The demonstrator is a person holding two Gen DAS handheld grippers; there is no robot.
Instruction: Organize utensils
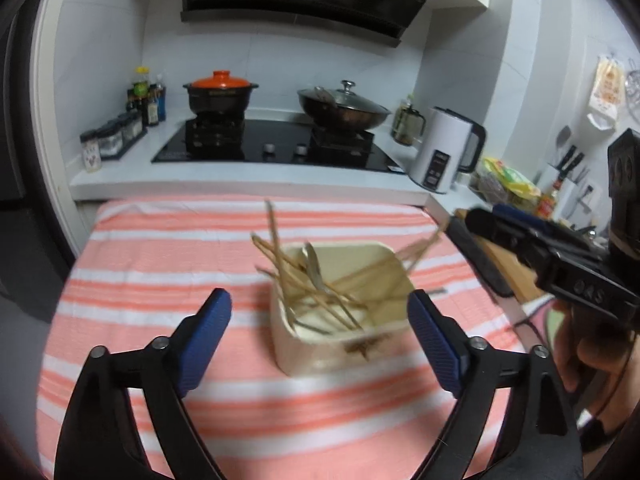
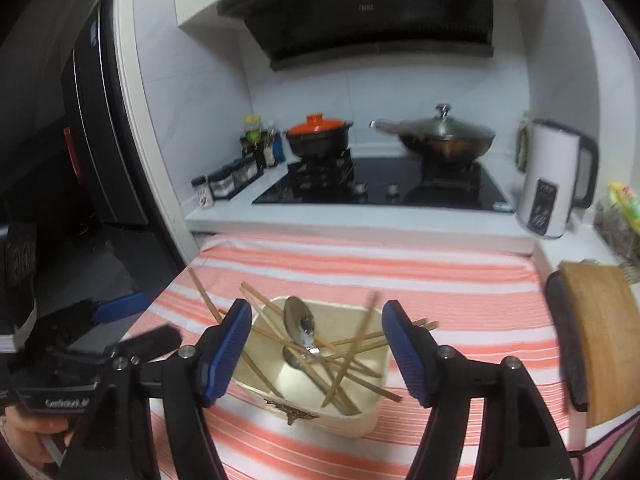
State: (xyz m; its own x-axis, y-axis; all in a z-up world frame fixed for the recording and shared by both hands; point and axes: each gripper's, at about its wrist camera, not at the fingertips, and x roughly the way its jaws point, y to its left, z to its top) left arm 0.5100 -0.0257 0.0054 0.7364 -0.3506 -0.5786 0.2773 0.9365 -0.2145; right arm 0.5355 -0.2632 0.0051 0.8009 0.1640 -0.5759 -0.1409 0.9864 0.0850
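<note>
A cream square container (image 1: 332, 354) (image 2: 362, 420) stands on the pink-and-white striped cloth (image 1: 160, 248) (image 2: 460, 300). It holds several bamboo chopsticks (image 1: 280, 258) (image 2: 352, 342) lying crossed, some poking over the rim, and a metal spoon (image 1: 314, 266) (image 2: 300, 322). My left gripper (image 1: 320, 304) is open just in front of the container, with nothing between its blue pads (image 1: 208, 332). My right gripper (image 2: 317, 314) is open above the container's near side, also holding nothing. Each gripper shows at the edge of the other's view, with a hand behind it.
Behind the table runs a white counter with a black hob (image 1: 272, 148), an orange-lidded clay pot (image 1: 220, 92), a lidded wok (image 1: 344, 108), a white kettle (image 1: 444, 148) and spice jars (image 1: 112, 140). A wooden cutting board (image 2: 600, 340) lies to the right.
</note>
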